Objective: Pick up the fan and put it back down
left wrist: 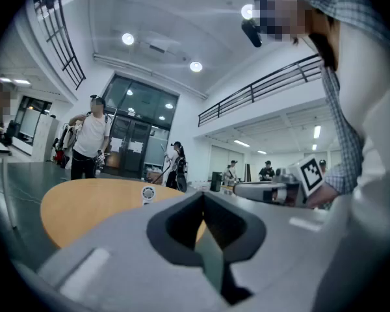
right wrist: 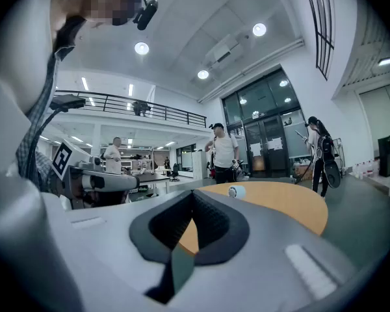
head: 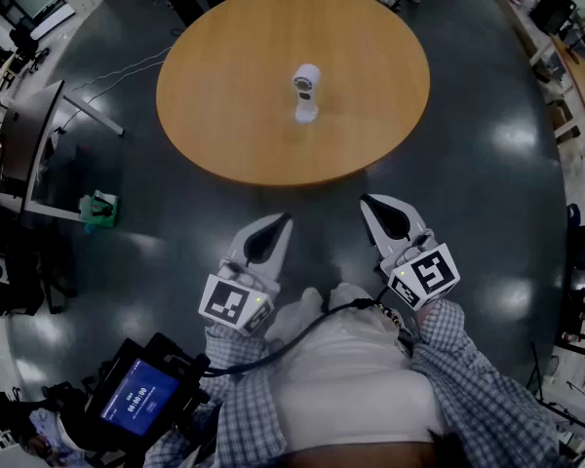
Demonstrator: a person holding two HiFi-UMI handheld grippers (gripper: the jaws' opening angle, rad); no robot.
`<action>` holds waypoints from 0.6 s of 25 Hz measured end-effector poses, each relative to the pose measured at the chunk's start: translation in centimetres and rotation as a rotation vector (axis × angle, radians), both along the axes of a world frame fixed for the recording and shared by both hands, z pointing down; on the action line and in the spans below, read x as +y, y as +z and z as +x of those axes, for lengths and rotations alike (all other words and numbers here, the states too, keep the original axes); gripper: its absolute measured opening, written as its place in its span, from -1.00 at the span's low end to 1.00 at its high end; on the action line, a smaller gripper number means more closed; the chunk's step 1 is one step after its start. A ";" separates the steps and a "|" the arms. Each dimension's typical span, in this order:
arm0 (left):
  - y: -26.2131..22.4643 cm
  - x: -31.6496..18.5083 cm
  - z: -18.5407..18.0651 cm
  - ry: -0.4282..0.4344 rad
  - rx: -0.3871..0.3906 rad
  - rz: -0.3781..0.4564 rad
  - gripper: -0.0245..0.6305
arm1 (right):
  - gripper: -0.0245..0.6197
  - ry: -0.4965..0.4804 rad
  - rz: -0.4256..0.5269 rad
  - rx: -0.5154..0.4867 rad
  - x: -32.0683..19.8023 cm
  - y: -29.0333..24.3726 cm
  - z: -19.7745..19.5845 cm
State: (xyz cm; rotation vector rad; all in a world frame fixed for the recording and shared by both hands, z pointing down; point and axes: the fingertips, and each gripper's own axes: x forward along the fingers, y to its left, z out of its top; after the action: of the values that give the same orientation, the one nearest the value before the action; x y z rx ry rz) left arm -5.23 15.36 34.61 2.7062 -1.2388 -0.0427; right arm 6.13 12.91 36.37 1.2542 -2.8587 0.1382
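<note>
Fan (head: 306, 93) stood upright near the middle of the round wooden tabletop (head: 214, 130), white, with its round head on top. Nothing was touching it. The head view gave it to me from above, and only that view showed the whole disc of the tabletop with the dark floor (head: 487, 178) all round it, a green thing (head: 99, 210) lying on that floor to the left, and a device with a blue screen (head: 136, 398) close by the person's body.

The left gripper view showed the fan (left wrist: 148, 193) small and side-on, its round grille facing the camera, past the near rim of the tabletop. The right gripper view showed the fan (right wrist: 234, 191) small as well. Both these views also let me see people standing beyond the tabletop, among them a person in a white top (left wrist: 91, 142); the head view caught only legs at its upper edge.

I saw the left hand-held gripper (head: 276, 224) held level over the floor, short of the tabletop's near edge and well apart from the fan. Its jaws were closed tip to tip with nothing between them. The right hand-held gripper (head: 373, 206) was beside it, level too, its jaws likewise pressed together and empty. Each gripper view caught the other tool at its side, with its marker cube (left wrist: 311, 173).
</note>
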 end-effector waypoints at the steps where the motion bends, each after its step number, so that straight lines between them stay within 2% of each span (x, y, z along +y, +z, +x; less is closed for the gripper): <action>1: 0.0 0.0 0.0 0.001 -0.001 -0.001 -0.92 | -0.93 0.000 0.000 -0.001 0.0 0.0 0.0; 15: -0.1 -0.1 0.1 0.005 0.000 0.006 -0.93 | -0.93 0.001 0.001 -0.004 0.0 0.0 0.0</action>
State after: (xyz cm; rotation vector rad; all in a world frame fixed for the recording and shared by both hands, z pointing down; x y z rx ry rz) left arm -5.14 15.31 34.56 2.7143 -1.2334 -0.0464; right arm 6.16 12.88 36.40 1.2564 -2.8621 0.1400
